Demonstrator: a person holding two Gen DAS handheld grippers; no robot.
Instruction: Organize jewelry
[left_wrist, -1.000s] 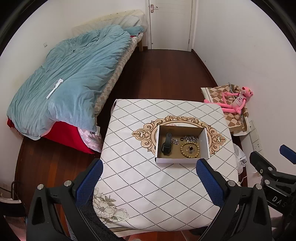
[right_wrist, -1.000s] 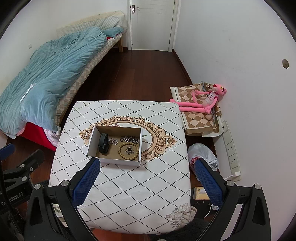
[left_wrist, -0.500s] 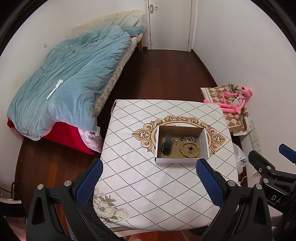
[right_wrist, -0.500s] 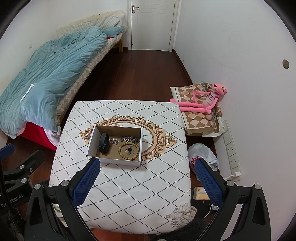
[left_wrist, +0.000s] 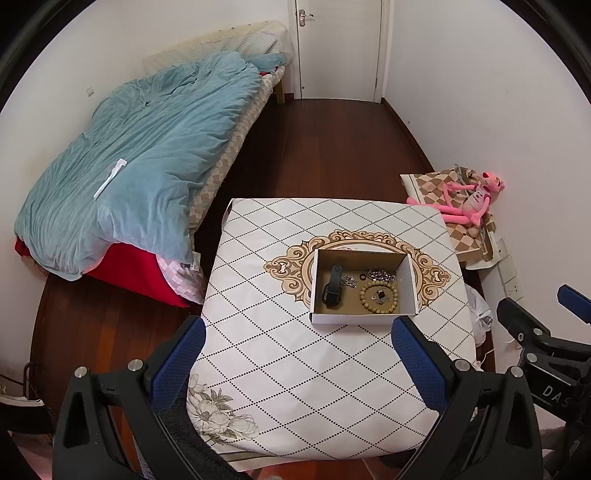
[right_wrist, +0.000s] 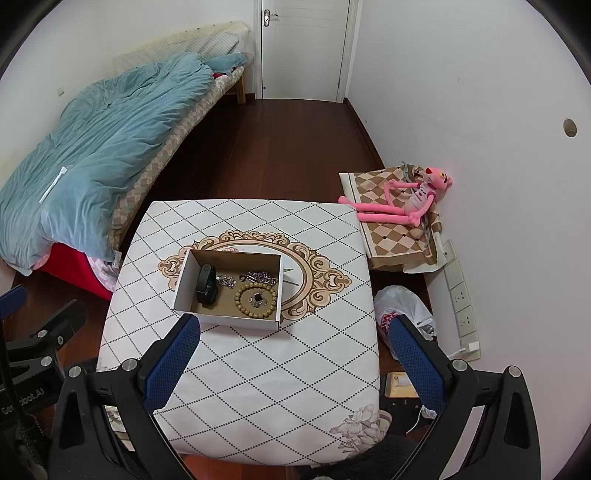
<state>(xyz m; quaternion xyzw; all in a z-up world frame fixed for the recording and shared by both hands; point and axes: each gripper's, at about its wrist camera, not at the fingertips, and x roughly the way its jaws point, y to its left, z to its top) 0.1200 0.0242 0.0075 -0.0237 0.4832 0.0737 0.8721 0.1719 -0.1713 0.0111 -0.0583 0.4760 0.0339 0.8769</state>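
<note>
While the table (left_wrist: 280, 354) spreads its diamond cloth bare toward every edge, an open-topped cardboard box (left_wrist: 364, 320) sits mid-table on the ornate medallion, holding a black band (left_wrist: 331, 288), a wooden bead bracelet (left_wrist: 379, 297) and 1 tangle of silver chains (left_wrist: 378, 274); left gripper (left_wrist: 297, 360) and right gripper (right_wrist: 293, 356) hover at the near side, jaws spread wide, gripping nothing

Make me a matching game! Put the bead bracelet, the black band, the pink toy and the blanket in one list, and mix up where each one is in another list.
Things:
1. bead bracelet
2. black band
3. pink toy
4. blue blanket

Places:
A. on the bed
B. left part of the cardboard box
C. by the wall, on a checkered cloth
D. right part of the cardboard box

Pairs: 1-D, 2-B, 3-C, 4-A
</note>
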